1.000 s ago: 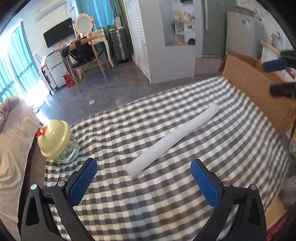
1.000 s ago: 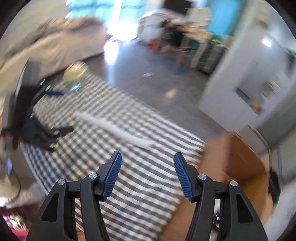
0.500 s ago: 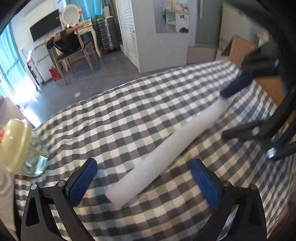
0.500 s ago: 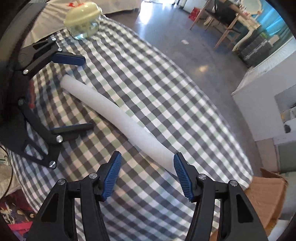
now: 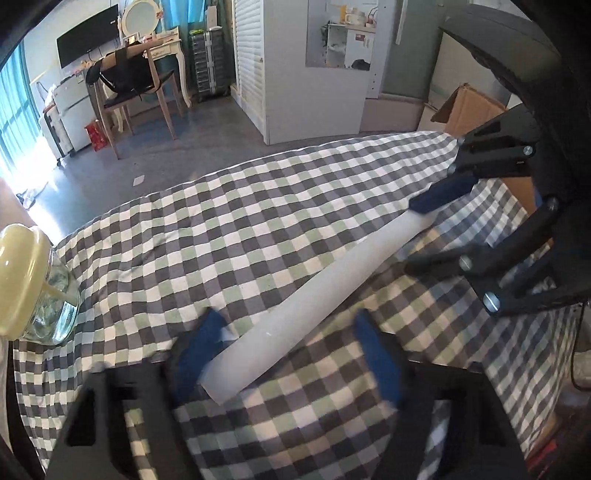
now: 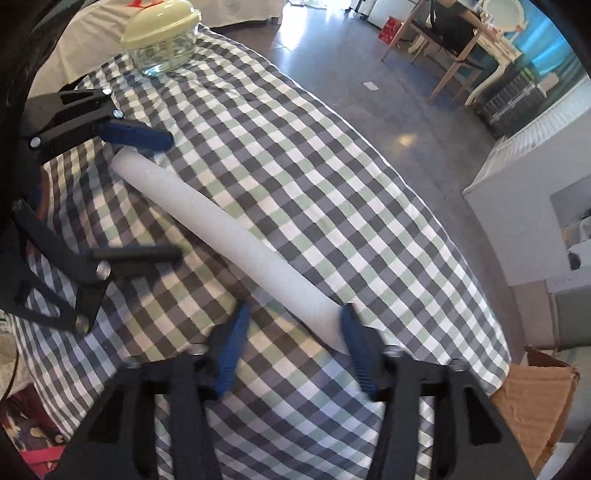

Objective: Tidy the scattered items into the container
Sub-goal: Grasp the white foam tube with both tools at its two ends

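Item: long white foam tube (image 5: pixel 314 306), lying flat and diagonally on a bench covered with a grey, green and white checked cloth (image 5: pixel 229 236). Left tongs (image 5: pixel 284 362): set astride one end of the tube, blue pads blurred; their jaws have just been closing, with the tube between them. In the right wrist view the upper blue pad (image 6: pixel 135 134) lies against the tube's end, while the lower black finger (image 6: pixel 136 254) stands apart from the tube; not yet clamped. Right tongs (image 6: pixel 291 347): set astride the opposite end, jaws likewise just closing around the tube; the right pad (image 6: pixel 356 347) meets the tube's end, the left pad (image 6: pixel 231 350) stands a little off its side. No full grip seen on either end. Also on the bench: a glass jar with a cream lid (image 6: pixel 162 35), near the cloth's far corner beyond the left tongs, well apart from the tube. Container: brown cardboard box (image 6: pixel 535 398), past the bench edge at the right tongs' end, flaps open. Background: grey floor, wooden chair (image 5: pixel 129 85) with a dark bag, white cabinet.
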Demonstrator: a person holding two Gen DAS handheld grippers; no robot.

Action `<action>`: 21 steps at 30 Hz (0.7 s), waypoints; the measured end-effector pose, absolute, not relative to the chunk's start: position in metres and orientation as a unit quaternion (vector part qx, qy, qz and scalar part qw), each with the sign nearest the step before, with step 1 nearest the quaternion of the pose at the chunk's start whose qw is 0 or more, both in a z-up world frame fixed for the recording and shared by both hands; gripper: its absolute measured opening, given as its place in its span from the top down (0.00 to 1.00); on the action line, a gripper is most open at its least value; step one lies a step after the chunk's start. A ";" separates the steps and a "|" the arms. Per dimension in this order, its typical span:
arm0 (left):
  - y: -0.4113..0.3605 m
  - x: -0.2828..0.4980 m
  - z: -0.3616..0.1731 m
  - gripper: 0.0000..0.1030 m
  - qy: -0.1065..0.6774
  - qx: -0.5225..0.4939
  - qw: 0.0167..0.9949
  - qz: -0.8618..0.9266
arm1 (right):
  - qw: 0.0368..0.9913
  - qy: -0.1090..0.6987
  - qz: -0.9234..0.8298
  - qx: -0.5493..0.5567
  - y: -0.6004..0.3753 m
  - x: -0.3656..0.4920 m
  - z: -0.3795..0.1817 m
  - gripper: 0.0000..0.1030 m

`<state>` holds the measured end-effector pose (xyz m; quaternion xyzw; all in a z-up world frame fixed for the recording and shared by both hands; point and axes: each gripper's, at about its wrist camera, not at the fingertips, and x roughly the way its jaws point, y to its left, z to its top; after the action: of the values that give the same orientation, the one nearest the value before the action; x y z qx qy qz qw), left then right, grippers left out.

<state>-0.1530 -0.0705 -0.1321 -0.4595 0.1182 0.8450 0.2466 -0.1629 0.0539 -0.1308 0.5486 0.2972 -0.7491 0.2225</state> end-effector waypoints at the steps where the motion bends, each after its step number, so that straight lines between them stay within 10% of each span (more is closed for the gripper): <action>1: -0.072 -0.152 -0.131 0.47 0.114 -0.462 0.244 0.845 | 0.207 0.306 -0.753 0.545 0.053 -0.162 -0.131 0.81; 6: -0.076 -0.148 -0.122 0.87 0.101 -0.468 0.229 0.848 | 0.176 0.291 -0.771 0.539 0.063 -0.162 -0.123 0.95; 21: -0.054 -0.121 -0.074 0.94 0.135 -0.438 0.222 0.860 | 0.160 0.279 -0.808 0.493 0.054 -0.132 -0.081 0.95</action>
<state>-0.1211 -0.0536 -0.0736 -0.4384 0.1351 0.8603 0.2223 -0.1323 0.0541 -0.0806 0.4930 0.2788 -0.8084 0.1604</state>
